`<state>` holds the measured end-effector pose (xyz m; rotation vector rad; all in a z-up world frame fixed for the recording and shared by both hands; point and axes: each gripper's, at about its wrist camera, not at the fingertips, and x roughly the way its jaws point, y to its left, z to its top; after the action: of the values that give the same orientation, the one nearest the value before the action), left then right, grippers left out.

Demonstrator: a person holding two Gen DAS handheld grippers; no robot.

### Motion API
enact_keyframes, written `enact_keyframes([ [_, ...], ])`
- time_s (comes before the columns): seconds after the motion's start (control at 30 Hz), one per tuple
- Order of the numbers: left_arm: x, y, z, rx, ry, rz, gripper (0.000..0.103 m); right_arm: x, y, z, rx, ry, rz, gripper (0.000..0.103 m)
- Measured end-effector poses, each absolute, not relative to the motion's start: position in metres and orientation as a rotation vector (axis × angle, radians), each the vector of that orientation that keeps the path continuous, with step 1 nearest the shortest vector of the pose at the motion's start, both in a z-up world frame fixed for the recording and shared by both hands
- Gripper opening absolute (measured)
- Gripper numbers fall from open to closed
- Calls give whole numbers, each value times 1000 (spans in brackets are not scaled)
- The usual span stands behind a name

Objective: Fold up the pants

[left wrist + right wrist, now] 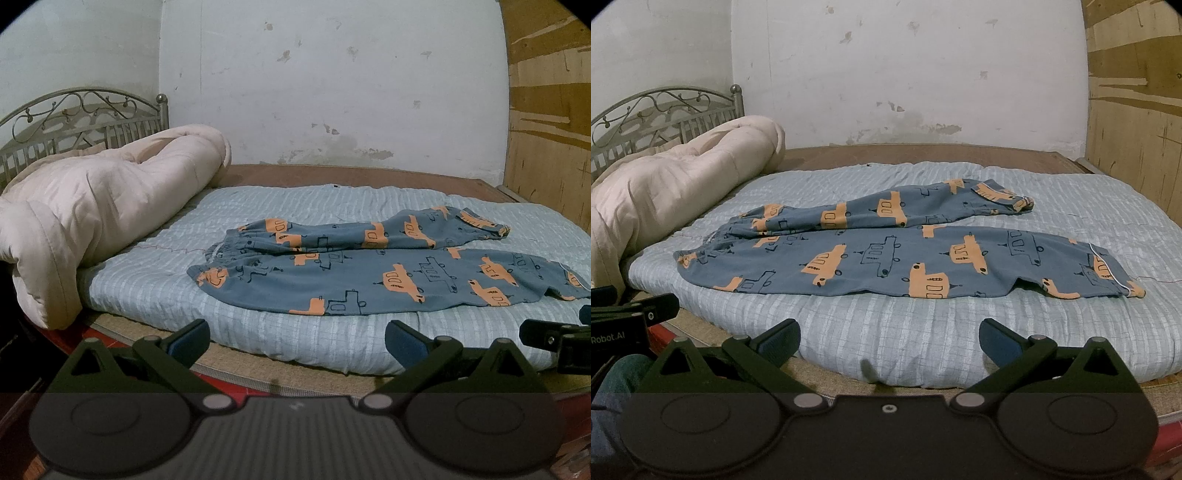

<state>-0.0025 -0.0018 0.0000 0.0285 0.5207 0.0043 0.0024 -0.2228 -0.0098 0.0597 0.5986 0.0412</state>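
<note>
Blue pants [369, 269] with an orange car print lie spread on the light blue mattress pad [155, 291], waistband to the left, legs running right. The far leg is twisted and crumpled. They also show in the right wrist view [886, 266]. My left gripper [297, 341] is open and empty, hovering at the bed's near edge, short of the pants. My right gripper [889, 341] is open and empty too, also at the near edge, in front of the near leg. Its tip shows in the left wrist view [554, 338], and the left gripper's tip shows in the right wrist view [639, 314].
A rolled beige comforter [92, 221] lies at the bed's left against a metal headboard [74, 118]. A white peeling wall [332, 81] stands behind. Plywood panels [550, 129] stand at the right. A woven mat [258, 373] edges the bed front.
</note>
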Motion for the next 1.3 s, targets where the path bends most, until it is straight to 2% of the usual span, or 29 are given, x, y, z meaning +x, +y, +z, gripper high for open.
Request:
enact_keyframes([
  [0.93, 0, 1, -6, 33, 542, 7, 102, 4, -221, -14, 58, 586, 72, 102],
  [1.3, 24, 4, -12, 30, 594, -35, 102, 14, -225, -19, 115, 566, 161, 102],
])
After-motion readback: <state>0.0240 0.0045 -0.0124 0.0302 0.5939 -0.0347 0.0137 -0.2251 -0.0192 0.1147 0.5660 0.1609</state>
